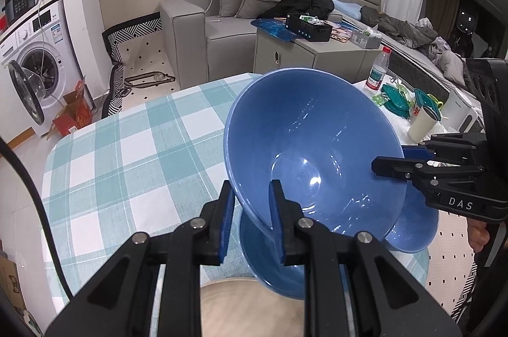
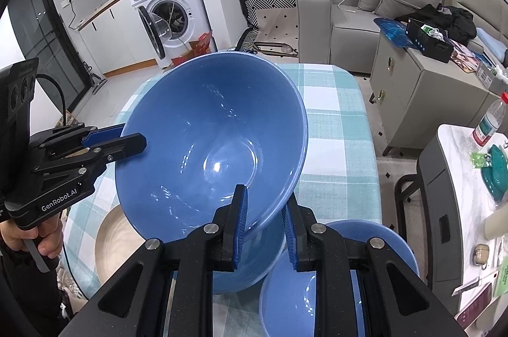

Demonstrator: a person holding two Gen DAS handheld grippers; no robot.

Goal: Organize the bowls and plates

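Glossy blue ceramic fills both views: a big flared bowl point(image 1: 314, 152), cone-shaped with a small round floor, is up off the table and tipped, light glinting across its smooth glaze. Left gripper point(image 1: 252, 216) is clamped on the near rim, one ribbed blue pad inside the wall, one outside. Right gripper point(image 2: 265, 225) has the opposite rim pinched the same way, narrow jaws, thin wall between them. Both are matt black with bright steel pins.

Under the big bowl sits a second blue bowl point(image 1: 279, 276), only its lower curve showing, and a third blue bowl point(image 2: 304, 289) lies just beside it on the checked cloth point(image 1: 127, 152), a woven teal-and-white plaid draped over the rounded table edge.

From the left wrist, the right tool comes in from the side, marked with white letters, and beyond it a bottle point(image 1: 377, 70) and a pale cup point(image 1: 424, 121) on a white side surface. A beige plate point(image 1: 250, 308) peeks out between the fingers.

From the right wrist, that plate shows as a wide round disc with faint rings, and a hand point(image 2: 35, 235) grips the left tool's handle. This view alone gives the third bowl's open, shiny inside.
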